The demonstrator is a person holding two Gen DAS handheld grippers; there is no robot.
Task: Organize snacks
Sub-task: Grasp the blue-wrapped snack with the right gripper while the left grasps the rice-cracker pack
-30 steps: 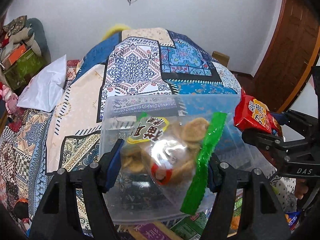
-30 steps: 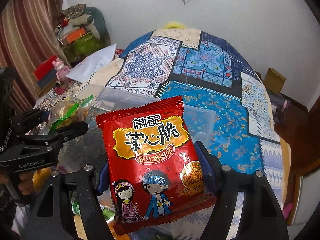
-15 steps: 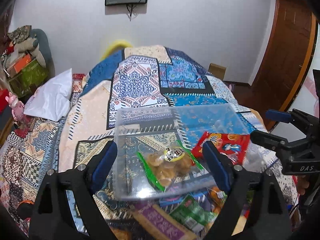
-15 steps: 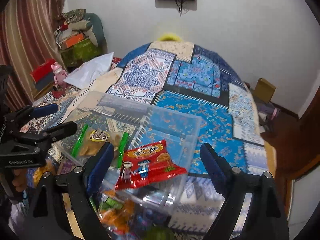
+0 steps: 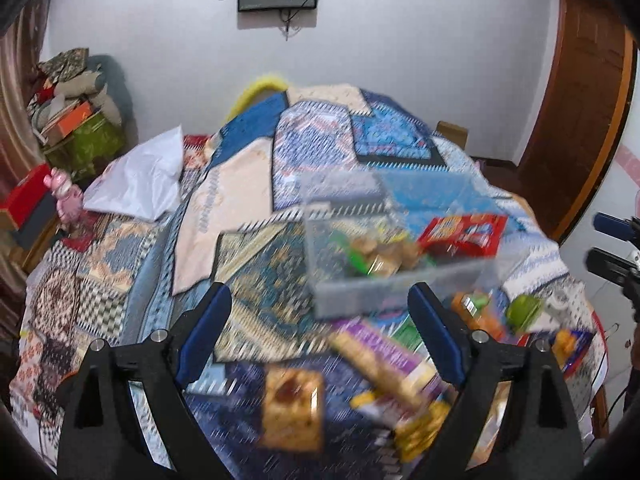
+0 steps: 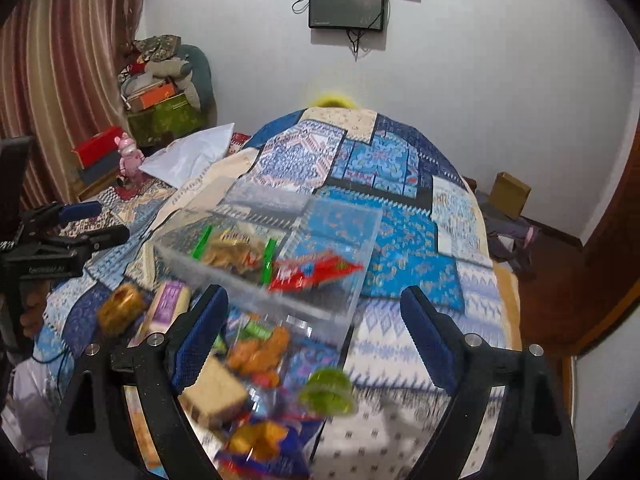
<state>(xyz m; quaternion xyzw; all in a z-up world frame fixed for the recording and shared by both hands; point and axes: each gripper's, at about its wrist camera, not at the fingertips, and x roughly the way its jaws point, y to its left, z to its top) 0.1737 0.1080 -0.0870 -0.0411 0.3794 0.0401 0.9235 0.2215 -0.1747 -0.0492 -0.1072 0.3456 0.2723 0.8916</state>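
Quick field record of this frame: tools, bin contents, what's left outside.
left tool: open, holding nothing
right tool: open, holding nothing
clear bin: on the patchwork quilt
in bin: red snack packet; cookie bag with green edges
outside bin, near side: purple box, green jelly cup, orange snack bag, more packets
image quality: both views motion-blurred, labels unreadable

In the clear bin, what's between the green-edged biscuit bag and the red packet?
Nothing: clear plastic bin; green-edged biscuit bag and red snack packet lie side by side, right wrist view.
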